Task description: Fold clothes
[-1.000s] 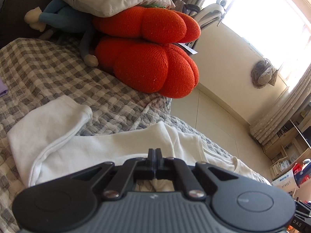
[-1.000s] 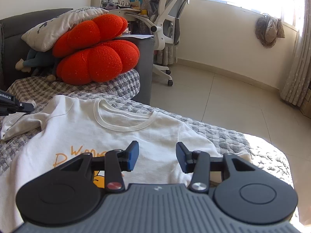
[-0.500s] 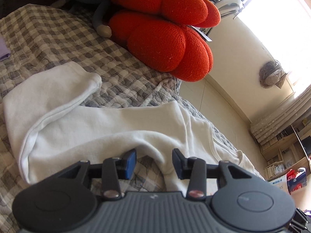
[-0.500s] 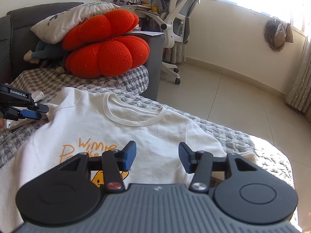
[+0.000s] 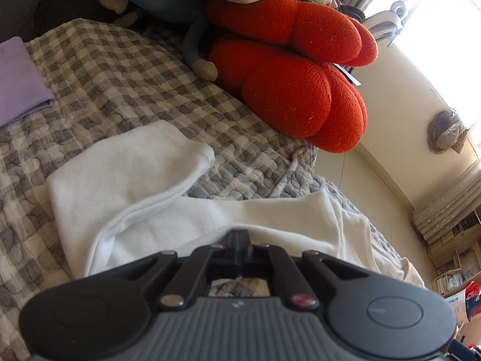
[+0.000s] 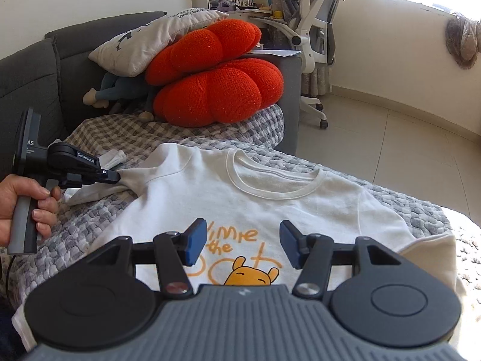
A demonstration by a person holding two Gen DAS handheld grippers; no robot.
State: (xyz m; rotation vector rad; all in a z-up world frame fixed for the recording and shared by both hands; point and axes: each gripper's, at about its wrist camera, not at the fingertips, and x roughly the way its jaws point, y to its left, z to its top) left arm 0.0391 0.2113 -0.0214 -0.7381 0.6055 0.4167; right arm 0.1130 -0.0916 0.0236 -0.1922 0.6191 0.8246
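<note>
A white sweatshirt (image 6: 270, 198) with an orange print and a yellow bear lies face up on the checked grey blanket (image 6: 168, 132). Its long left sleeve (image 5: 126, 180) lies folded back on itself in the left wrist view. My left gripper (image 5: 240, 237) is shut on the sleeve near the shoulder; it also shows in the right wrist view (image 6: 115, 176), pinching the cloth. My right gripper (image 6: 240, 248) is open and empty, hovering above the printed chest. The right sleeve (image 6: 433, 249) lies at the right edge.
Two red pumpkin cushions (image 6: 216, 90) and a grey pillow (image 6: 150, 39) are stacked at the sofa's far end, with a plush doll (image 5: 156, 3) beside them. A folded purple cloth (image 5: 18, 81) lies on the blanket. An office chair (image 6: 315, 39) stands on the tiled floor.
My left gripper opened half a second ago and has now shut again on the sleeve near the shoulder. My right gripper stayed open and rose a little over the print.
</note>
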